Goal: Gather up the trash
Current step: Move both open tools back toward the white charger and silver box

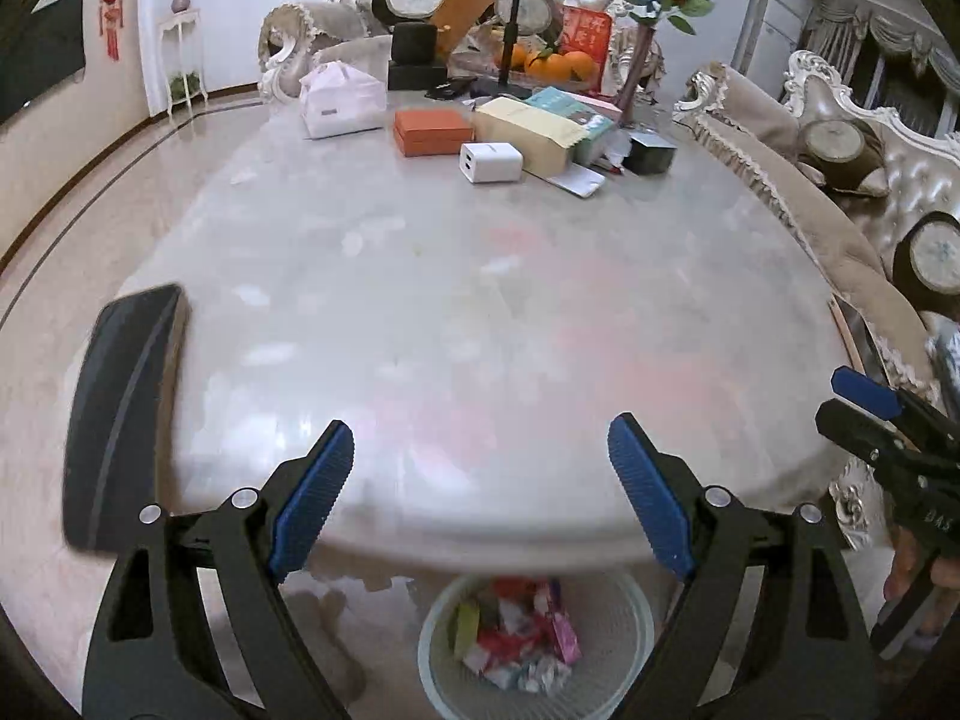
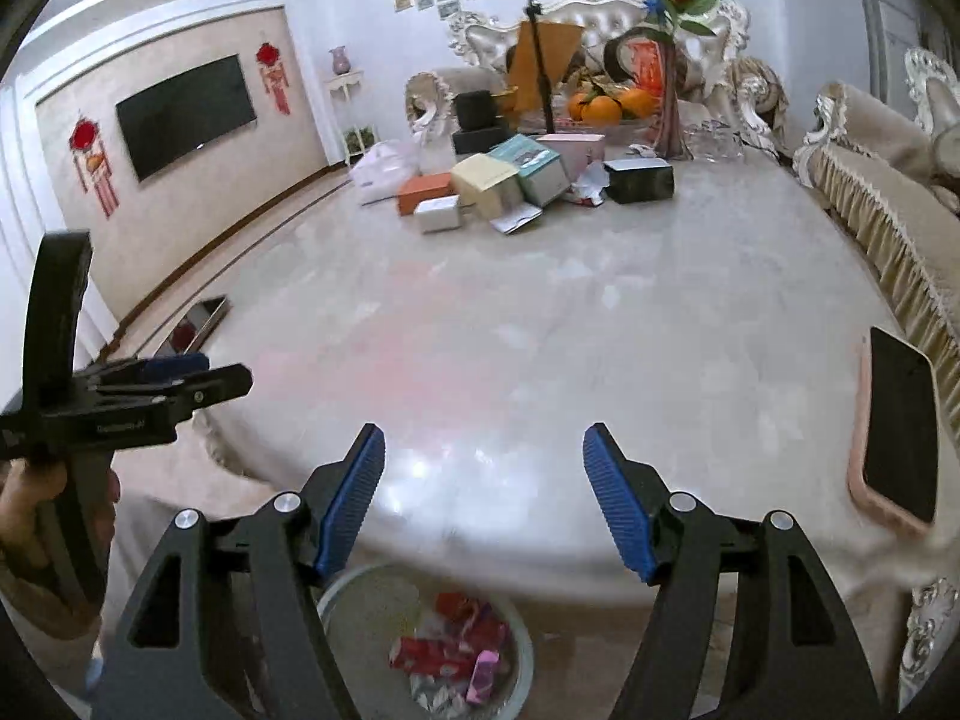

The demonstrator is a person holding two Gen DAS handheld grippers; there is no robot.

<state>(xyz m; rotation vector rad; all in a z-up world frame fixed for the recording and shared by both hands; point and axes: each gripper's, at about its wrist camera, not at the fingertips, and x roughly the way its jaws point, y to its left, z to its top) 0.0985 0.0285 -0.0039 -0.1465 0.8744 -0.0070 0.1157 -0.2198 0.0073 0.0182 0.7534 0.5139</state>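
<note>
A white mesh waste bin (image 1: 618,630) stands on the floor below the near table edge, holding several crumpled red, pink and white wrappers (image 1: 522,642). It also shows in the right wrist view (image 2: 522,654). My left gripper (image 1: 480,498) is open and empty above the near edge of the marble table (image 1: 450,312), over the bin. My right gripper (image 2: 485,504) is open and empty in the same place, to the right of the left one. Each gripper shows side-on in the other's view, the right one (image 1: 888,420) and the left one (image 2: 156,384).
Several boxes crowd the far end of the table: an orange box (image 1: 433,131), a white charger (image 1: 491,162), a yellow carton (image 1: 531,132), a dark box (image 2: 639,179). Oranges (image 1: 561,65) and a rose vase (image 1: 636,66) stand behind. A phone (image 2: 897,429) lies near the right edge. Sofas flank the table.
</note>
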